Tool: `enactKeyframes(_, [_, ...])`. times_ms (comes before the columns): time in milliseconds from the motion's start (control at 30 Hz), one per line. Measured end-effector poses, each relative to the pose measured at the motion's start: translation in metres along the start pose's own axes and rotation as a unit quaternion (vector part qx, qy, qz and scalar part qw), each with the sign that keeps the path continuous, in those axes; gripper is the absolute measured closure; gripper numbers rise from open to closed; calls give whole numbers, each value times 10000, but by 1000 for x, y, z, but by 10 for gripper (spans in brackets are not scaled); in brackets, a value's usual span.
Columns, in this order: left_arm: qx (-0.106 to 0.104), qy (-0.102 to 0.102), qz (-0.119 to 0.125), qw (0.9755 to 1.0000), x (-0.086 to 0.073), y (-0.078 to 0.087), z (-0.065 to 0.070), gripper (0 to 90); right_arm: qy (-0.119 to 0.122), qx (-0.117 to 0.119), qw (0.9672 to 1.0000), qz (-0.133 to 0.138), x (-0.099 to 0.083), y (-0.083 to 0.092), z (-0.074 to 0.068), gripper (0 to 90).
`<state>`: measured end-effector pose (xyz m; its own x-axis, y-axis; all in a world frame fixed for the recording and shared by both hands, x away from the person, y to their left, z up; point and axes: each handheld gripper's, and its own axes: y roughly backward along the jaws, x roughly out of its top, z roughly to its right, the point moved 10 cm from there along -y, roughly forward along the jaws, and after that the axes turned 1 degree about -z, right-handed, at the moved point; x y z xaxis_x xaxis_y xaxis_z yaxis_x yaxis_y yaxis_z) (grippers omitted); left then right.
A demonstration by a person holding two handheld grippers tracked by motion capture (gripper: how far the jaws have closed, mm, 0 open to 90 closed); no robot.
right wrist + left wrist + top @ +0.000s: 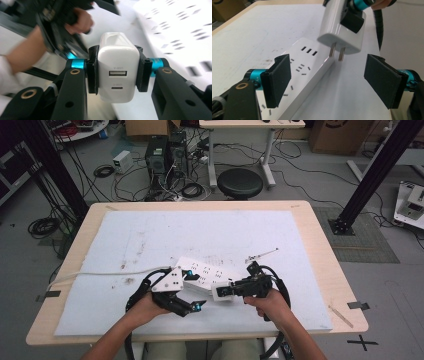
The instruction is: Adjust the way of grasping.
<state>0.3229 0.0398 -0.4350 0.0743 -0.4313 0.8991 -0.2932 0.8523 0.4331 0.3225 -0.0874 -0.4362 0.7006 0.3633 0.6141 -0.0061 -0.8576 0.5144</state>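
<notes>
A white power strip (205, 270) lies on the white mat (150, 235), its cord (100, 274) running off to the left. My right gripper (227, 291) is shut on a white USB charger (117, 65), the pads pressing its two sides and its USB ports facing the camera. In the left gripper view the charger (337, 25) hangs just above the strip's near end (304, 72), two metal prongs (337, 51) pointing down. My left gripper (329, 80) stands open beside the strip, nothing between its pads, below the charger.
A small thin metal piece (261, 255) lies on the mat to the right of the strip. The wooden table edge (345, 285) runs close on the right. A black stool (240, 182) and cables sit on the floor beyond the table.
</notes>
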Motion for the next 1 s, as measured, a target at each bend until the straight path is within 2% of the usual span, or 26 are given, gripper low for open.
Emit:
enactKeyframes(33, [38, 96, 82, 9999, 0, 3, -3, 217, 103, -112, 9999, 2, 0, 2, 1, 629])
enactKeyframes(67, [83, 197, 160, 9996, 0, 7, -6, 217, 280, -367, 9989, 2, 0, 10, 5, 630])
enactKeyframes(133, [193, 340, 248, 9989, -1, 12, -11, 217, 325, -430, 9985, -9, -1, 13, 5, 630])
enactKeyframes(200, [288, 425, 295, 9982, -3, 17, -16, 217, 489, -561, 9972, -43, -2, 19, 8, 630])
enactKeyframes(267, [323, 464, 300, 9979, -4, 19, -17, 217, 516, -625, 9967, -88, -3, 21, 8, 630])
enactKeyframes(300, [419, 549, 286, 9972, -7, 23, -22, 217, 560, -678, 9961, -106, -3, 23, 9, 630])
enactKeyframes(367, [495, 705, 314, 9958, -11, 28, -26, 217, 781, -1093, 9906, -245, -6, 33, 15, 630])
enactKeyframes(400, [495, 705, 314, 9958, -11, 28, -26, 217, 781, -1093, 9906, -245, -6, 33, 15, 630])
enactKeyframes(433, [531, 744, 311, 9953, -13, 29, -28, 217, 871, -1231, 9882, -286, -6, 35, 18, 630])
enactKeyframes(467, [566, 782, 309, 9949, -14, 31, -29, 217, 975, -1492, 9832, -383, -8, 40, 23, 629])
enactKeyframes(500, [644, 835, 280, 9940, -16, 33, -32, 217, 1002, -1603, 9810, -441, -9, 42, 25, 630])
enactKeyframes(533, [644, 835, 280, 9940, -16, 33, -32, 217, 1002, -1603, 9810, -441, -9, 42, 25, 630])
enactKeyframes(567, [697, 851, 269, 9936, -17, 34, -34, 217, 1033, -1691, 9789, -489, -10, 43, 27, 629])
enactKeyframes(600, [770, 905, 270, 9926, -17, 37, -36, 217, 1074, -1845, 9749, -628, -12, 46, 30, 630])
enactKeyframes(633, [834, 937, 266, 9917, -17, 39, -37, 217, 1093, -1901, 9733, -685, -13, 47, 31, 630])
enactKeyframes(667, [834, 937, 266, 9917, -17, 39, -37, 217, 1093, -1901, 9733, -685, -13, 47, 31, 630])
enactKeyframes(733, [996, 996, 261, 9897, -17, 45, -40, 217, 1186, -2091, 9668, -863, -15, 52, 33, 630])
enactKeyframes(767, [996, 996, 261, 9897, -17, 45, -40, 217, 1186, -2091, 9668, -863, -15, 52, 33, 630])
enactKeyframes(800, [1033, 1032, 269, 9889, -17, 47, -40, 217, 1279, -2204, 9624, -941, -15, 57, 33, 630])
enactKeyframes(833, [1074, 1034, 261, 9885, -17, 49, -41, 217, 1348, -2256, 9600, -967, -14, 59, 33, 629])
enactKeyframes(867, [1101, 1052, 274, 9879, -17, 51, -41, 217, 1348, -2256, 9600, -967, -14, 59, 33, 629])
enactKeyframes(933, [1203, 1100, 318, 9861, -18, 57, -44, 217, 1499, -2387, 9539, -1026, -11, 65, 32, 630])
enactKeyframes(967, [1203, 1100, 318, 9861, -18, 57, -44, 217, 1499, -2387, 9539, -1026, -11, 65, 32, 630])
enactKeyframes(1000, [1238, 1105, 335, 9856, -19, 59, -44, 217, 1553, -2439, 9515, -1048, -10, 68, 33, 629])
